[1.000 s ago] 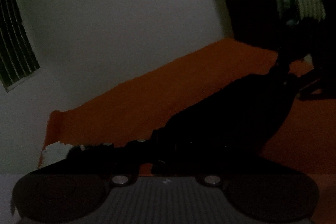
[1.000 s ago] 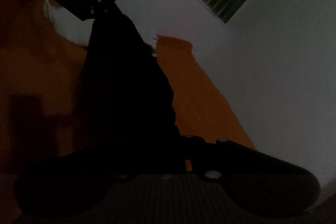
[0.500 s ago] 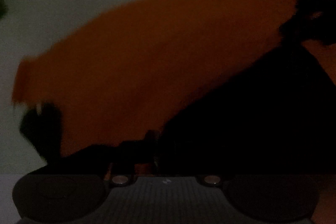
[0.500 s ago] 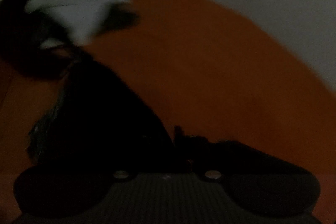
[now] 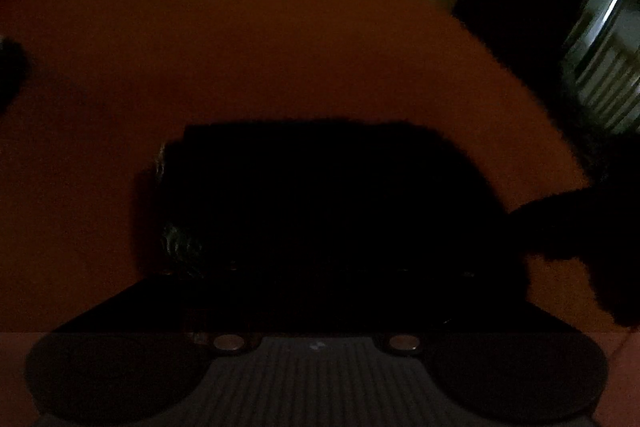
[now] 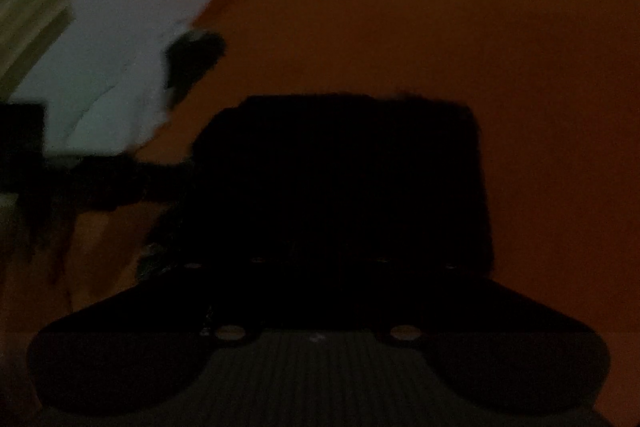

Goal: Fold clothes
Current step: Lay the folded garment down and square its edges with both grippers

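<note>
The black garment (image 5: pixel 320 199), held up between both tools a second ago, now lies folded on the orange bed (image 5: pixel 240 47); whether the tools grip cannot be told.

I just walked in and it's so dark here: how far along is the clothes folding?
Done, it seems: the black garment lies on the orange cover as a compact rectangle, so it looks folded. In hand: too dark to tell whether either gripper holds it. Left: perhaps a last fold; other clothes aren't visible.
</note>
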Demonstrator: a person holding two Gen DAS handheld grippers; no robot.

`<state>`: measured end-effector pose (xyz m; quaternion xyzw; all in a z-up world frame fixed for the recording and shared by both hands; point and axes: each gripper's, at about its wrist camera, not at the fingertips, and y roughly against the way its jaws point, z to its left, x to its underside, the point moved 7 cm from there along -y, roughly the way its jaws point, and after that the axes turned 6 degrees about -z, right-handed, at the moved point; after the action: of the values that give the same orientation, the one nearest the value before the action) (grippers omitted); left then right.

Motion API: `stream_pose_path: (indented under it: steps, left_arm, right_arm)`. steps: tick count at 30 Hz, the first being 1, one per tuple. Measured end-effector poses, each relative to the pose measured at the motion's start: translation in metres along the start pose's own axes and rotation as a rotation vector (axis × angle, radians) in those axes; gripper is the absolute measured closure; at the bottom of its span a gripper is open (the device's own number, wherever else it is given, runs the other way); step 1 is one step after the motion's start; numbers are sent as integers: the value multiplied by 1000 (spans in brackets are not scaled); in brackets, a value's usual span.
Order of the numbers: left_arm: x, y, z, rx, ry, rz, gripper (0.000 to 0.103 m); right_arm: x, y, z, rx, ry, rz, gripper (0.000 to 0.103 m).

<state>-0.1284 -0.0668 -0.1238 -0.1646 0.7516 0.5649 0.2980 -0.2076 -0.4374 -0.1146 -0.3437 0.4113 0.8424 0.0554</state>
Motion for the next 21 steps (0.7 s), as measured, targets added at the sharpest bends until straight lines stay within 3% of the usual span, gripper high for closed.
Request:
stream_pose_path:
  steps: [2,3,5,8,11,14,15,16,17,18,19,20,21]
  left_arm:
    - [8,-15,21,-70,-22,29,61]
    - [10,-10,26,-70,1,34,63]
    - [6,10,31,-38,53,28,62]
    - [-2,30,29,-3,77,4,47]
    - [-3,22,33,52,146,28,44]
    - [16,8,26,54,195,62,12]
    - [16,4,23,63,209,67,12]
    - [16,0,21,68,219,68,15]
    - [15,-3,19,73,224,64,35]
    - [15,-4,19,66,231,51,74]
    - [16,1,22,34,252,16,89]
    - [19,9,25,2,283,-28,99]
    - [17,17,28,-9,311,-60,100]
  right_arm:
    - [-3,4,-7,17,-29,-7,75]
    - [-4,5,-10,25,-43,-11,75]
    - [-6,9,-16,42,-72,-18,70]
    - [-10,15,-26,68,-116,-29,53]
    - [-14,20,-35,91,-158,-39,50]
    - [-10,20,-25,73,-186,-41,50]
    - [-4,20,-22,68,-193,-33,50]
    - [0,20,-19,62,-199,-25,50]
    - [3,19,-13,51,-199,-18,50]
    - [8,15,-6,39,-193,-12,50]
    - [14,15,2,31,-181,-3,50]
    - [21,14,9,23,-169,6,50]
    - [27,14,17,15,-158,12,50]
